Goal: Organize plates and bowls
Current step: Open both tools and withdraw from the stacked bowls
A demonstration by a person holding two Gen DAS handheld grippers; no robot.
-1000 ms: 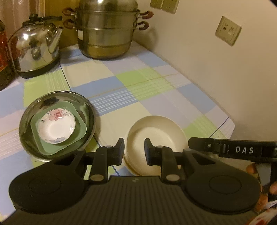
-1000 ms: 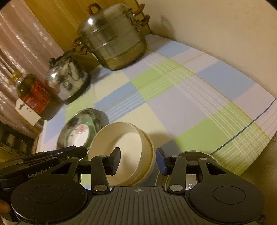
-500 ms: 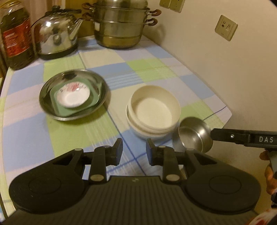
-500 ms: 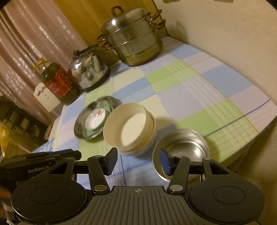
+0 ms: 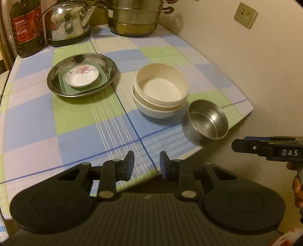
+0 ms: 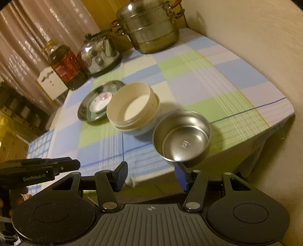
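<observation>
Both hand-held grippers pulled back from table, left [image 5: 146,162] narrow and empty, right [image 6: 150,175] wide, steamer pot [image 5: 135,17] top cropped

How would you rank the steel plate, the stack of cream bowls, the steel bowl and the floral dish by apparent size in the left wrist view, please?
1. steel plate, widest.
2. cream bowls.
3. steel bowl, though it sits nearer the camera, so its true size is unsure.
4. floral dish, clearly smallest.
</observation>
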